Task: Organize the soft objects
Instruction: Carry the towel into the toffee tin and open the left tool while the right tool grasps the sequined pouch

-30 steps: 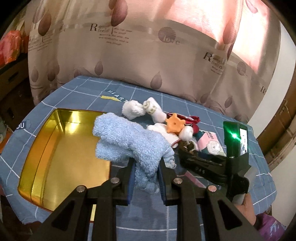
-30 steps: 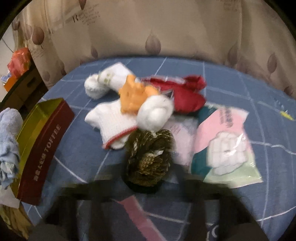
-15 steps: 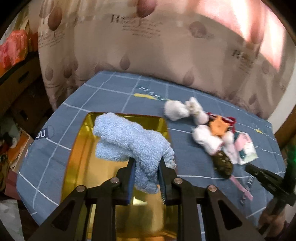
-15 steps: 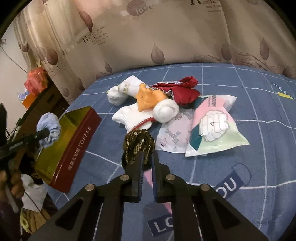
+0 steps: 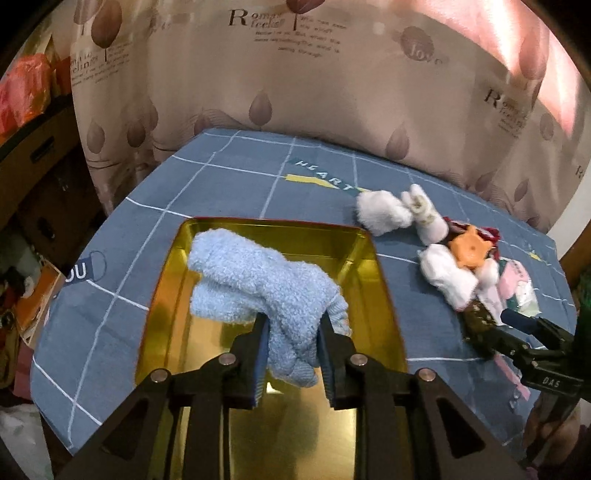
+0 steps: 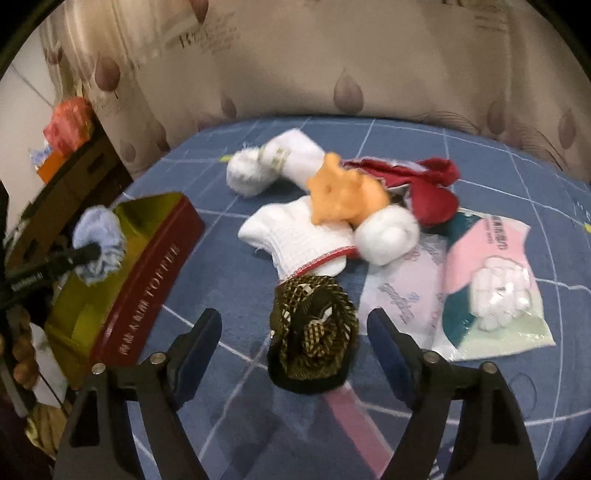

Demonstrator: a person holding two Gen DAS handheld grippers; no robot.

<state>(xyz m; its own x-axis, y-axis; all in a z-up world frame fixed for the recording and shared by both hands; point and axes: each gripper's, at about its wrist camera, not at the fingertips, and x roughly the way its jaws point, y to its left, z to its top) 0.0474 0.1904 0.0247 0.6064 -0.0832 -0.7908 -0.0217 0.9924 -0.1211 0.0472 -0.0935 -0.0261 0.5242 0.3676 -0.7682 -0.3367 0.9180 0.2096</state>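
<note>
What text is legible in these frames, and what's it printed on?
"TOFFEE": red outer side of the gold metal tin; smaller characters beside it too blurred.
"HEART", "OU": blue grid-pattern tablecloth.
"Romar", "love": beige leaf-print curtain; small lines beneath unreadable.
"DAS": black right gripper.
Pink-and-green plastic packet: print too blurred.

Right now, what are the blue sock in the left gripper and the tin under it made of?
Blue sock: fuzzy terry or chenille knit by its looped, matte pile. Toffee tin: likely thin metal, with a mirror-gold inside that reflects light and a glossy red outside. Left gripper is pinching the sock.
</note>
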